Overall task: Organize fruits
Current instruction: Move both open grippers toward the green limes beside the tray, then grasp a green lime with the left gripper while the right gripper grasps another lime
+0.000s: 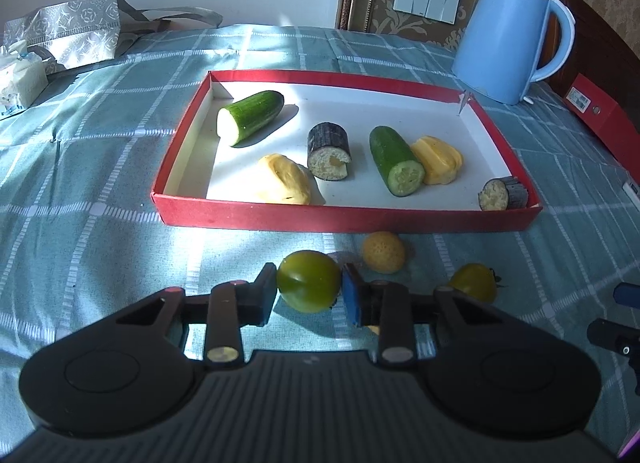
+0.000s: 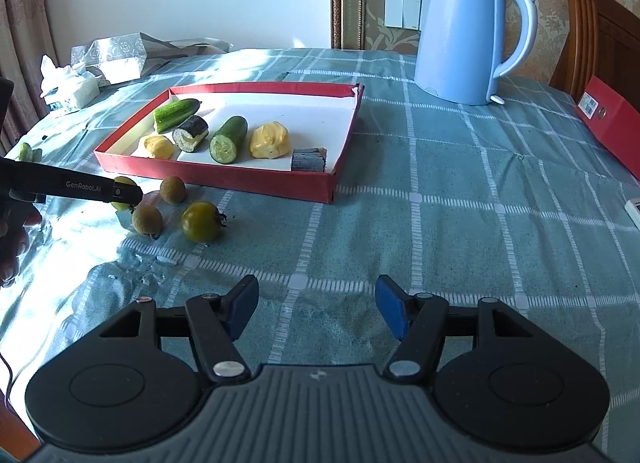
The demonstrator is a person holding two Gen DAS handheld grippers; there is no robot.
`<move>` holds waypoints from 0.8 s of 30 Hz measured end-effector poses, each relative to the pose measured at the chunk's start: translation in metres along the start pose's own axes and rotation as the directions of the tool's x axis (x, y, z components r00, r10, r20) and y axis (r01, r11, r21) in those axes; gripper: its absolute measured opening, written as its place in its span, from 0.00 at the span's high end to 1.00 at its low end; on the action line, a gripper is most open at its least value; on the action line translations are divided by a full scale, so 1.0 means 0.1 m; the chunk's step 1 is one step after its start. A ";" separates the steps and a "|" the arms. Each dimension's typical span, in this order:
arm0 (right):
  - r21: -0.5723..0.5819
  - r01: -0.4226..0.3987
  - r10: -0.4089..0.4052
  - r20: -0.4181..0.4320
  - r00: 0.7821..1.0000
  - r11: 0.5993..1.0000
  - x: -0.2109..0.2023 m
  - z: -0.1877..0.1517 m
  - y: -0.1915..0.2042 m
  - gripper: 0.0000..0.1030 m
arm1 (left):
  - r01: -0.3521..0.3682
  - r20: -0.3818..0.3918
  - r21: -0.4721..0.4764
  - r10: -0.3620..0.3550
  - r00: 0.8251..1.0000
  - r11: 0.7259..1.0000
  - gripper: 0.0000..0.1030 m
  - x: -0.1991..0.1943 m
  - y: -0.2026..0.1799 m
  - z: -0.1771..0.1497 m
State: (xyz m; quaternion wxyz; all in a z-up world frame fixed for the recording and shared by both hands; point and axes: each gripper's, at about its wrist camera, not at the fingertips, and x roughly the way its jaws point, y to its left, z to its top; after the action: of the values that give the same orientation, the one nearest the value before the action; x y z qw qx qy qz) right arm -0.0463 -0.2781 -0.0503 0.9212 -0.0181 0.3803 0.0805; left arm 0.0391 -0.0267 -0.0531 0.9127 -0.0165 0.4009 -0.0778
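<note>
Left wrist view shows the left gripper (image 1: 309, 299) low in the centre of the frame, its two pads pressed against the sides of a green tomato (image 1: 308, 281) on the checked tablecloth (image 1: 100, 183). Just above and to the right sit a tan round fruit (image 1: 383, 251) and a second green tomato (image 1: 474, 282), both near the front wall of the red tray (image 1: 344, 219). Inside the tray lie cucumber pieces, yellow lumps and dark-skinned cut pieces, possibly eggplant. A blue kettle (image 1: 506, 37) stands at upper right. In the right wrist view, the right gripper (image 2: 316, 313) hangs over bare cloth at the bottom of the frame, its fingers spread wide apart and holding nothing.
</note>
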 end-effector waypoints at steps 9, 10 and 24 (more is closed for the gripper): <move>-0.148 -0.102 0.109 0.036 0.993 0.984 0.15 0.28 0.36 0.38 | -0.046 0.056 -0.045 0.048 0.997 0.998 0.70 -0.48 0.27 -0.08; -0.157 -0.112 0.119 0.036 0.992 0.981 0.16 0.29 0.39 0.38 | -0.054 0.056 -0.048 0.057 0.997 0.997 0.70 -0.51 0.30 -0.09; -0.234 -0.191 0.192 -0.017 0.981 0.953 0.65 0.42 0.75 0.51 | -0.113 0.058 -0.130 0.121 0.991 0.985 0.70 -0.83 0.59 -0.29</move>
State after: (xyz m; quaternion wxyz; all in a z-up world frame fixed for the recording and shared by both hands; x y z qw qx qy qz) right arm 0.0165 -0.1915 -0.0639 0.9015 -0.0897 0.3655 0.2138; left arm -0.0298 0.0454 -0.0180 0.9254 -0.0532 0.3753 0.0021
